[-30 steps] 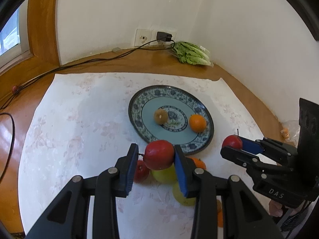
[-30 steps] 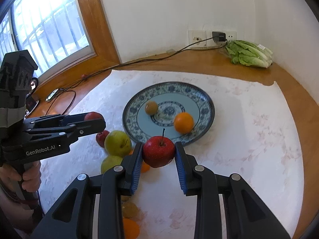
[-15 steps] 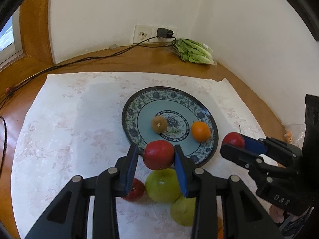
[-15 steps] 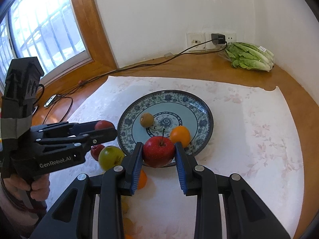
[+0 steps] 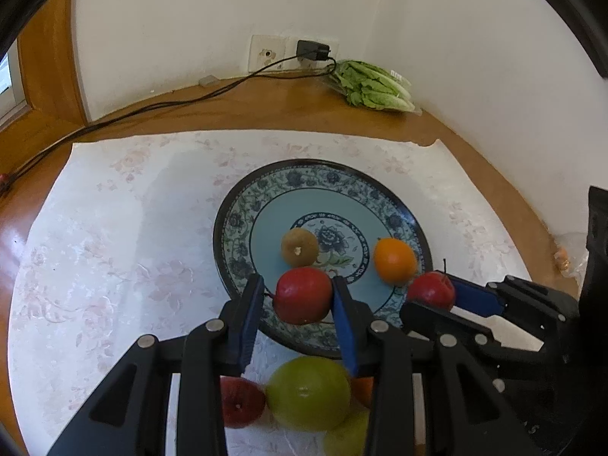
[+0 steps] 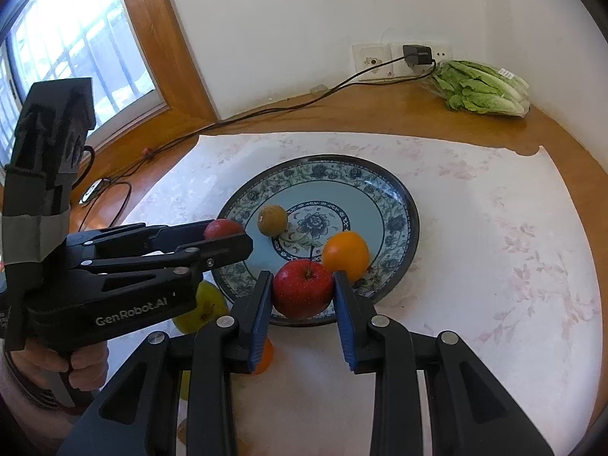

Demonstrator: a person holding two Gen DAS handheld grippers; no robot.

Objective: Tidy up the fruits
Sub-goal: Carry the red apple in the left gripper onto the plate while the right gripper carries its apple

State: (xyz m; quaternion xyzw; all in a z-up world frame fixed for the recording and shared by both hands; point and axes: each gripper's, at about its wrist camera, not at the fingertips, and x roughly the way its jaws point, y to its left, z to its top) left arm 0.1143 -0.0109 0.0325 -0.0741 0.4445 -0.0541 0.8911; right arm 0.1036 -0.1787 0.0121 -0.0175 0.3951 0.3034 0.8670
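Left gripper [image 5: 299,304]: its blue-padded jaws are closed on a red apple [image 5: 303,295], one pad against each side, the fruit lying sideways with its stem toward the left pad.
Right gripper [image 6: 303,296]: its jaws clamp a second, speckled red apple [image 6: 303,291], upright, stem pointing up between the pads.
Where the apples are: both hang above the near rim of a blue patterned plate [image 6: 395,205], which spreads out beyond the fingertips of each gripper.
Already on the plate: ahead of the jaws sit a small brown fruit [image 5: 299,247] and an orange [image 5: 395,261], apart from each other.
Below the left jaws: a green pear-like fruit [image 5: 308,398] and a small red fruit [image 5: 241,401] lie on the pale floral cloth [image 5: 114,228], touching.
How the apples will likely handle: firm, smooth-skinned and round, moderately weighty; they may bruise under hard squeezing and roll once let go. Holding across the widest part, as both pads do, looks soundest.
Placing advice: a low release on the flat centre of the plate would keep them from rolling into the orange.
Hard to make out: whether either apple touches the plate cannot be told. More fruit under the gripper bodies is largely covered; only orange and green slivers show.
Person: one hand [image 6: 81,364] on the left gripper's handle shows, partly cut off.
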